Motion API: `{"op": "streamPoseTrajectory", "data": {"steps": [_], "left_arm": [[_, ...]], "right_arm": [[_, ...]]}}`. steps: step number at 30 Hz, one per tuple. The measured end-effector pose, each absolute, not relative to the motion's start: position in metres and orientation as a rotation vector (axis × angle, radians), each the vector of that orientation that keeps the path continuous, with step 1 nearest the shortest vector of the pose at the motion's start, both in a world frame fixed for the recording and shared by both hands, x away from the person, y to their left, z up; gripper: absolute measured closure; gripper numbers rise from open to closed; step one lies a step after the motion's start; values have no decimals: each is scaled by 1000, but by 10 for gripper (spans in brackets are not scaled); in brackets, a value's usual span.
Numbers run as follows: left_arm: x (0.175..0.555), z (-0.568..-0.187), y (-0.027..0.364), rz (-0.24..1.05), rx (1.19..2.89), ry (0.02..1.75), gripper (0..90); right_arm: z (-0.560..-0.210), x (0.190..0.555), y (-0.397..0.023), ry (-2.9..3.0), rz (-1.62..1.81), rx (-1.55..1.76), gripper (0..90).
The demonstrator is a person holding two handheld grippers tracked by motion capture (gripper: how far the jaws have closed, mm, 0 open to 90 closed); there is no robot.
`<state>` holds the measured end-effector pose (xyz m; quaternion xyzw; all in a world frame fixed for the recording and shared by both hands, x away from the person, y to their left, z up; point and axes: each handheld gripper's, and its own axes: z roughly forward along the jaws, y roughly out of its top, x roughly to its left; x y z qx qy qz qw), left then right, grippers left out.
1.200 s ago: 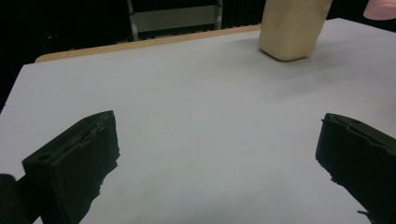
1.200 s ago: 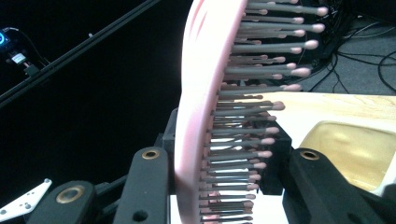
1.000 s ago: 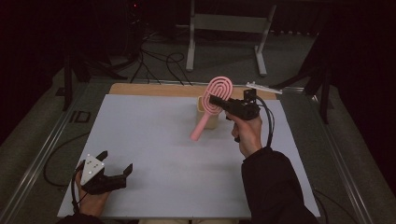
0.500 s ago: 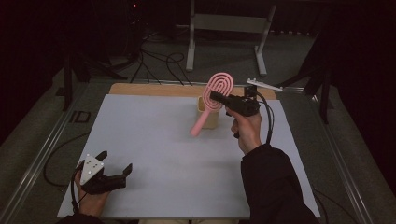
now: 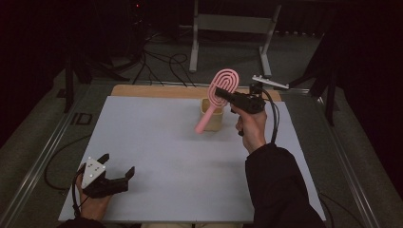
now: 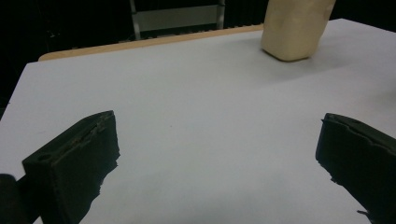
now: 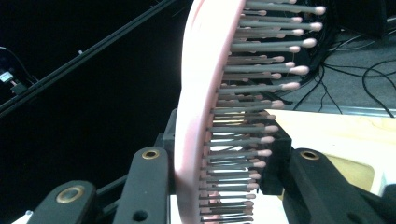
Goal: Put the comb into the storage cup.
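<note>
A pink hairbrush (image 5: 223, 84) hangs tilted over the back of the table, its handle slanting down and left across a cream cup (image 5: 214, 119). My right gripper (image 5: 221, 91) is shut on the brush's oval head, and the hand comes in from the right. In the right gripper view the brush (image 7: 201, 93) stands edge-on between the jaws of the right gripper (image 7: 224, 179), bristles pointing right. At the near left corner my left gripper (image 5: 117, 164) rests low and open, holding nothing. The left gripper view looks between the wide-apart jaws of the left gripper (image 6: 215, 154) at the cup (image 6: 294, 28), far off.
The white table top (image 5: 161, 142) has a wooden strip (image 5: 157, 91) along its back edge. Behind it a metal stand (image 5: 228, 23) and cables (image 5: 161, 61) lie on the dark floor. A metal rail (image 5: 43, 156) borders the left side.
The right gripper has lifted the hairbrush slightly above the cup. The left gripper has stayed where it was.
</note>
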<state>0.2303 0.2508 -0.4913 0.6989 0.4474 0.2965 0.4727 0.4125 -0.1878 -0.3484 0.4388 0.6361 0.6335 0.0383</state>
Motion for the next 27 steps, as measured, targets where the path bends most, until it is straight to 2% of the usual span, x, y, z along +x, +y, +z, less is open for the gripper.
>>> {"op": "streamPoseTrajectory", "data": {"steps": [27], "left_arm": [[230, -492, 251, 719, 1710, 1095, 2]], "right_arm": [[-345, 427, -189, 1925, 1908, 1368, 637]]}}
